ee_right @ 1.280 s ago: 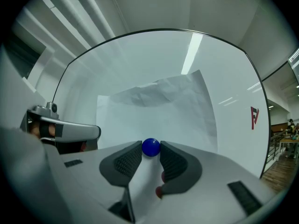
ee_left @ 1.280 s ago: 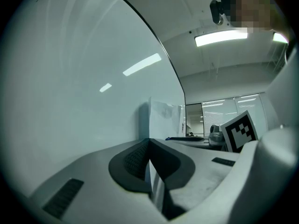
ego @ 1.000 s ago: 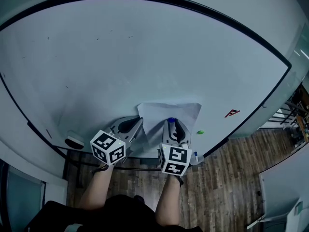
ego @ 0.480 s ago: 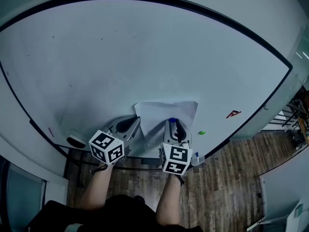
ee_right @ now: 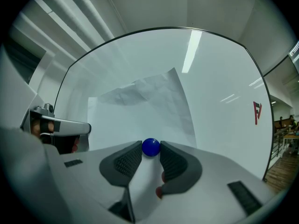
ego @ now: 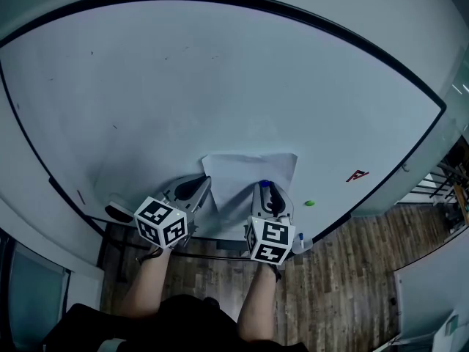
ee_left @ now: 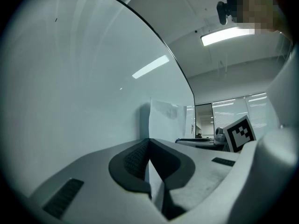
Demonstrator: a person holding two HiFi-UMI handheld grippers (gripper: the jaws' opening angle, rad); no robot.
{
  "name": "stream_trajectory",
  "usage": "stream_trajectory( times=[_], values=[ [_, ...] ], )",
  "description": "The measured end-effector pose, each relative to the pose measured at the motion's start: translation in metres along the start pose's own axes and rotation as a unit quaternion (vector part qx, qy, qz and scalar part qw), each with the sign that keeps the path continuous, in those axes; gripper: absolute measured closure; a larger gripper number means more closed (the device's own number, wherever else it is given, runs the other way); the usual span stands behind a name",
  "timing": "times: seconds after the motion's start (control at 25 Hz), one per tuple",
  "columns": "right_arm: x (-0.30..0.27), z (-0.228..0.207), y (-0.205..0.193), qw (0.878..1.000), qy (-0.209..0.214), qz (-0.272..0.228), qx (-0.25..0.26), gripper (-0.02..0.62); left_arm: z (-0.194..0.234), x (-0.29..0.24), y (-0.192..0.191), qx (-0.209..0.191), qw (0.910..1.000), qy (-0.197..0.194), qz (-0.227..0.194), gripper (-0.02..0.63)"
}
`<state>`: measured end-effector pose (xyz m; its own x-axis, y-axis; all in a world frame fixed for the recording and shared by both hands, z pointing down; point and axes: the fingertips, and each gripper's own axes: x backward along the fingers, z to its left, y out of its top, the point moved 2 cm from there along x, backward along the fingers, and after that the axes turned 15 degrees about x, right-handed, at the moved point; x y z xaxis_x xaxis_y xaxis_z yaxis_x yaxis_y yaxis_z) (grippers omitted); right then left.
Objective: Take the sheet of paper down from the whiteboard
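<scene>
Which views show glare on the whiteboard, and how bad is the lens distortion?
Left gripper view: ceiling-light streaks glare on the whiteboard, its edge bowed. Right gripper view: one streak above the sheet of paper; blue magnet sharp. Head view: dim, bluish, no glare, board frame strongly curved.

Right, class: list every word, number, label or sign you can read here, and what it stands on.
The red mark on the whiteboard: letter-like, too blurred to read.
The sheet of paper: no print shows.
The marker cubes: black-and-white square patterns, no words.
The blue magnet: no print.
</scene>
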<state>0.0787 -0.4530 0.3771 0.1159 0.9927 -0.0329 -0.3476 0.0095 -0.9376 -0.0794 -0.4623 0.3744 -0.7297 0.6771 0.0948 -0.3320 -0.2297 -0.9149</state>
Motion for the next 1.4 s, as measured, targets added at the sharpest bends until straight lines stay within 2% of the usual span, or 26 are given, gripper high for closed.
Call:
stream_trajectory(
  times=[0.4,0.88,1.4],
  values=[
    [0.0,0.002,0.002,1.0,-0.001,0.003,0.001,0.465,0.005,0.012,0.005,-0.007,0.9999,0.012,-0.008,0.586],
    [0.001,-0.008,-0.001,1.0,-0.011,0.008,-0.021,0.465,0.012,0.019,0.007,0.006,0.9994,0.029,-0.017,0.586],
    [0.001,-0.008,-0.002,1.0,-0.007,0.006,-0.016,0.465,0.012,0.022,0.014,-0.001,0.9989,0.039,-0.027,0.586]
  ],
)
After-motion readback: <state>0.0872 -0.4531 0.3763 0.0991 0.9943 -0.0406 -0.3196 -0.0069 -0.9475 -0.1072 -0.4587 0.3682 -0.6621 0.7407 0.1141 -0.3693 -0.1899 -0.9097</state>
